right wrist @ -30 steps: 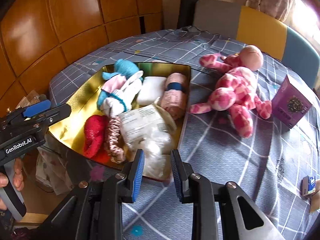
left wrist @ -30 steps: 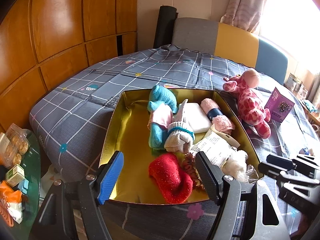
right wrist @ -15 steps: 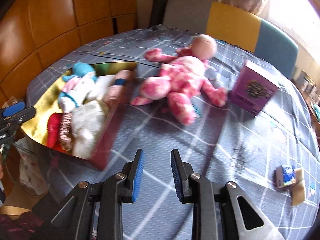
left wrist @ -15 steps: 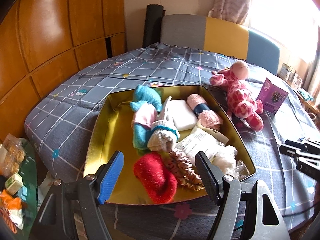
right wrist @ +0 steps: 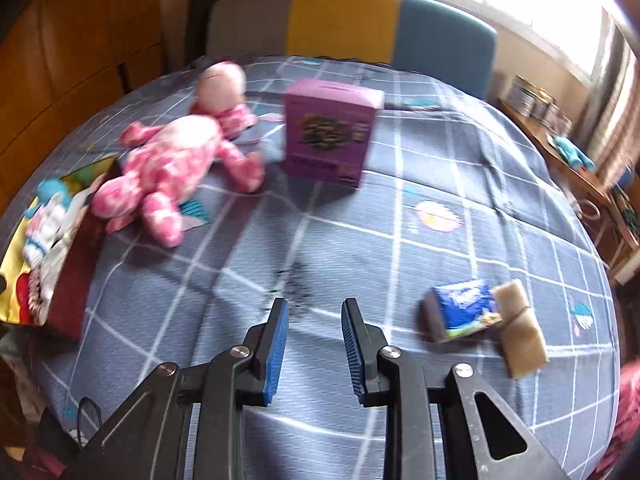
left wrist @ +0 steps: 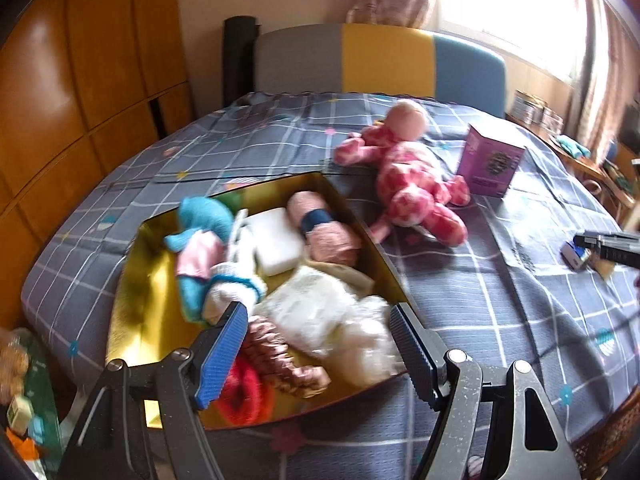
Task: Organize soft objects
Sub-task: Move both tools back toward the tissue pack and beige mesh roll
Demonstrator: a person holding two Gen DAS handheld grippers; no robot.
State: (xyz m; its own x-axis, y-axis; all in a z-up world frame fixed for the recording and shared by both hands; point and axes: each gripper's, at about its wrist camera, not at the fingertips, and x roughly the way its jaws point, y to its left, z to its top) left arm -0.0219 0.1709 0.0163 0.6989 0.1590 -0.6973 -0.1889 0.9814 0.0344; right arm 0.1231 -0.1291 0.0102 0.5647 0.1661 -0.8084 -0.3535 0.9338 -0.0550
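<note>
**Two empty grippers over a checked bedspread and a gold box of soft things**

No writing can be read in either view: the purple carton point(right wrist: 330, 132) shows a dark printed panel and the small blue packet point(right wrist: 462, 309) a pale logo, both too blurred to make out.

The left gripper point(left wrist: 320, 344) sits at the bottom centre of its view with its jaws well apart and nothing between the pads; it hangs above the near end of the gold box point(left wrist: 132, 304). The right gripper point(right wrist: 314, 338), at the bottom centre of its own view, has its jaws a narrow gap apart, holding nothing, over bare grey checked cloth point(right wrist: 400, 220).

The pink plush toy point(left wrist: 412, 184) lies on the cloth just outside the box's far right corner, with the purple carton just beside it. Inside the box lie a teal and pink bundle point(left wrist: 198, 236), a white block point(left wrist: 276, 242), a rolled pink cloth with a dark band point(left wrist: 322, 228), a white wrapped bundle point(left wrist: 320, 312), a pink scrunchie point(left wrist: 280, 360) and a red woolly item point(left wrist: 244, 400), the last partly hidden behind the left finger point(left wrist: 222, 356).

A tan pad point(right wrist: 520, 328) touches the blue packet. The right view cuts off most of the box at its left edge.
</note>
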